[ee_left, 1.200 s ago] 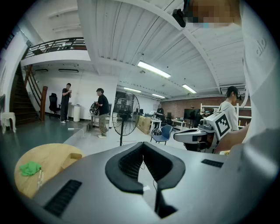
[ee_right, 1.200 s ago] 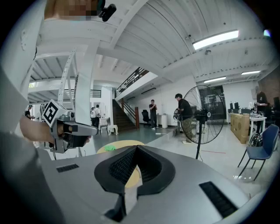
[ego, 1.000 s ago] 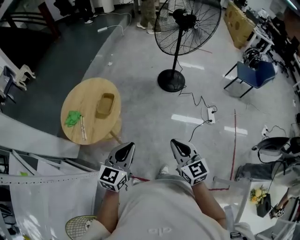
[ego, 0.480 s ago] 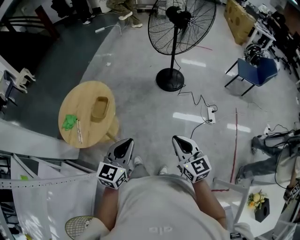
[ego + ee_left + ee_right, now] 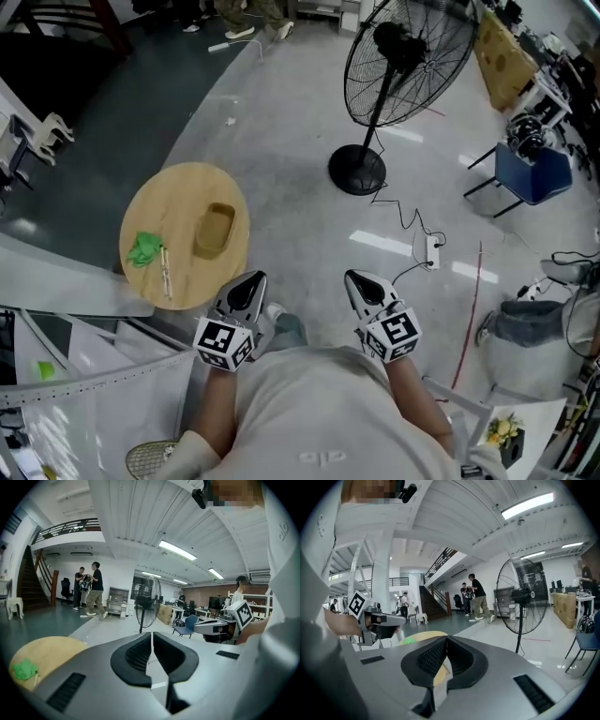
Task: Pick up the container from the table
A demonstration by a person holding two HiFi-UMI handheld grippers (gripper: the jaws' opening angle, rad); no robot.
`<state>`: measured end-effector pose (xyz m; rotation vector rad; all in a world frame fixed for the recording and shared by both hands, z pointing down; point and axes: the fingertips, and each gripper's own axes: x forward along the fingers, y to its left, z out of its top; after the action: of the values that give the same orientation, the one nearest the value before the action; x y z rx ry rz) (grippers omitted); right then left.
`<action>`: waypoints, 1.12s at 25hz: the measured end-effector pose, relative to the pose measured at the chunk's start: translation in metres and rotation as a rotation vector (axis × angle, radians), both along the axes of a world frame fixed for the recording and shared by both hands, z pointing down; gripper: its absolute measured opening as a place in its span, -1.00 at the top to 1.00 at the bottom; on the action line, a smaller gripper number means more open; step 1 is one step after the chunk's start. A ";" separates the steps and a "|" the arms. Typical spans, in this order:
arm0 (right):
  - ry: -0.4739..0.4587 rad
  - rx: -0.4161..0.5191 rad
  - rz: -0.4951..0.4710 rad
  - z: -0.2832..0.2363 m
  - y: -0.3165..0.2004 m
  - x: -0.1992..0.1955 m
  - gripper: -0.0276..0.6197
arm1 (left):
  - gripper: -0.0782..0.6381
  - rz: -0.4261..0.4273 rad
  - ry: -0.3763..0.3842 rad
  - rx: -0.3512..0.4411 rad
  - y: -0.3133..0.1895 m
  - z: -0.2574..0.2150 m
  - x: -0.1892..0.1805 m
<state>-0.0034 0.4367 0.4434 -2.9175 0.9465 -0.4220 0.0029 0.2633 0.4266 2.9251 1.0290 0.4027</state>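
A shallow tan container [image 5: 214, 230] sits on the round wooden table [image 5: 159, 204], right of centre. My left gripper [image 5: 251, 284] hangs in the air just off the table's near right edge, short of the container, jaws closed tip to tip with nothing between them. The right gripper [image 5: 358, 279] is level with it over the grey floor, also shut and empty. In the left gripper view the left gripper [image 5: 151, 633] points past the table [image 5: 47, 651]. In the right gripper view the right gripper [image 5: 446, 637] hides most of the table [image 5: 423, 634].
On the table lie a green cloth [image 5: 143, 248] and a thin stick [image 5: 165, 272]. A large pedestal fan [image 5: 380, 98] stands ahead on the floor, with a cable and power strip [image 5: 432, 250] beside it. White frames [image 5: 84, 375] stand at lower left. People [image 5: 93, 590] stand far off.
The person has stepped forward; the table now lies closer to the left gripper and the fan has shifted right in the head view. Both grippers stay shut, side by side.
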 end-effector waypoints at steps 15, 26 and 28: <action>-0.142 -0.179 -0.474 0.048 -0.237 0.153 0.79 | 0.73 -0.334 -0.124 -0.002 -0.208 0.044 0.087; -0.281 -0.340 -0.839 0.126 -0.374 0.162 0.48 | 0.73 -0.707 -0.210 -0.051 -0.299 0.072 0.036; -0.297 -0.377 -0.903 0.143 -0.391 0.164 0.46 | 0.73 -0.791 -0.232 -0.059 -0.306 0.075 0.026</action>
<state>0.1610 0.0456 0.5860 -2.3748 2.2750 -1.1189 0.0287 -0.0431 0.5021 2.8300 -0.1609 0.6166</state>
